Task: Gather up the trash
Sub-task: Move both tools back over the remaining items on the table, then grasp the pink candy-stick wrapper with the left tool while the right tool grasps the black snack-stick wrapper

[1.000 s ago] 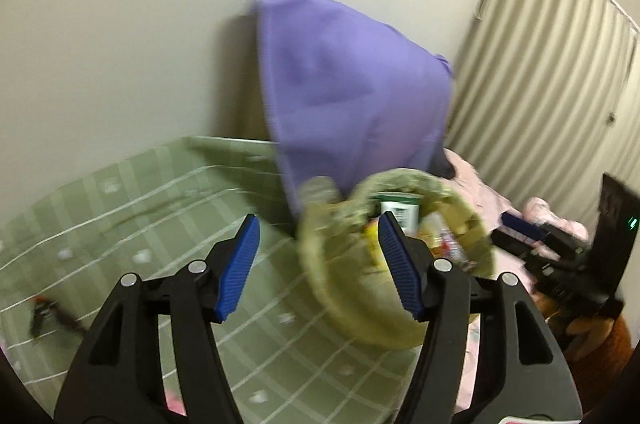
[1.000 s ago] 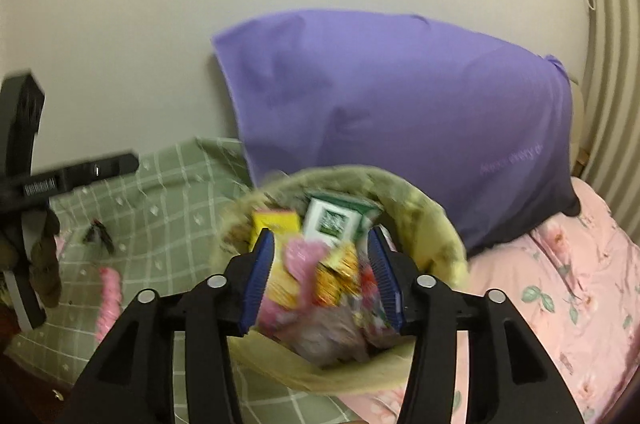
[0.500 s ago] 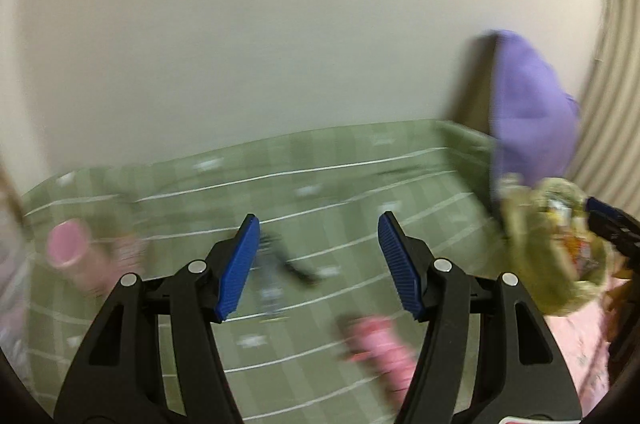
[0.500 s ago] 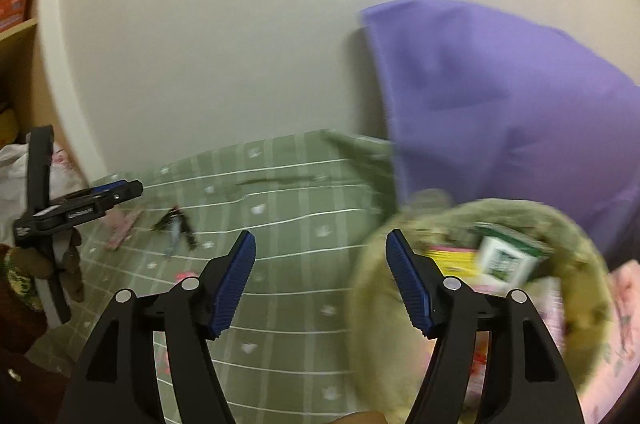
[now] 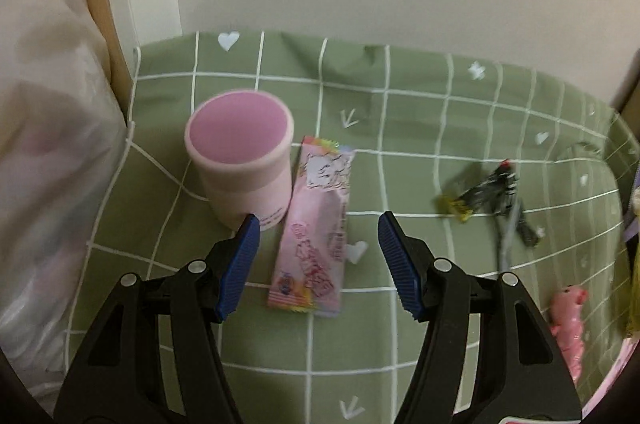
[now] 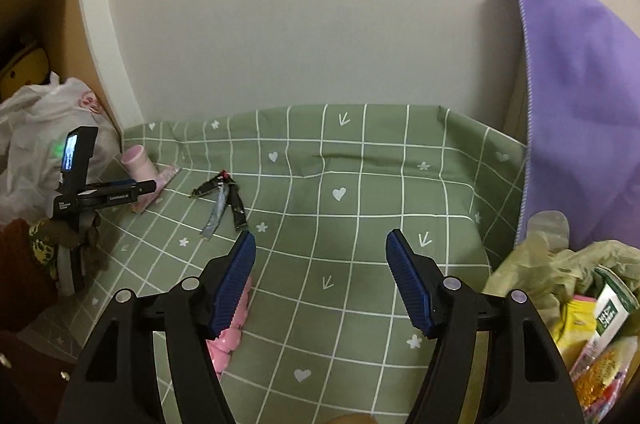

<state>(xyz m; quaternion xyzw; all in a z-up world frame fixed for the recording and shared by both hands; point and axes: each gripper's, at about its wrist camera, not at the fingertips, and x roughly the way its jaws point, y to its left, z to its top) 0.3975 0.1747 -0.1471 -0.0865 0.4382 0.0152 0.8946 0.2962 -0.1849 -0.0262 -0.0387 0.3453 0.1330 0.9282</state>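
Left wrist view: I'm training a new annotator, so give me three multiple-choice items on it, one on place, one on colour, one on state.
1. Where does the pink wrapper lie?
A. inside the cup
B. beside the cup, on the green cloth
C. on the plastic bag

2. What colour is the cup?
A. pink
B. blue
C. white

3. How do the left tongs stand?
A. shut on the cup
B. shut on the wrapper
C. open, holding nothing

Answers: 1 B, it lies flat on the green cloth next to the cup; 2 A, pink wall and inside; 3 C, pads apart above the wrapper.
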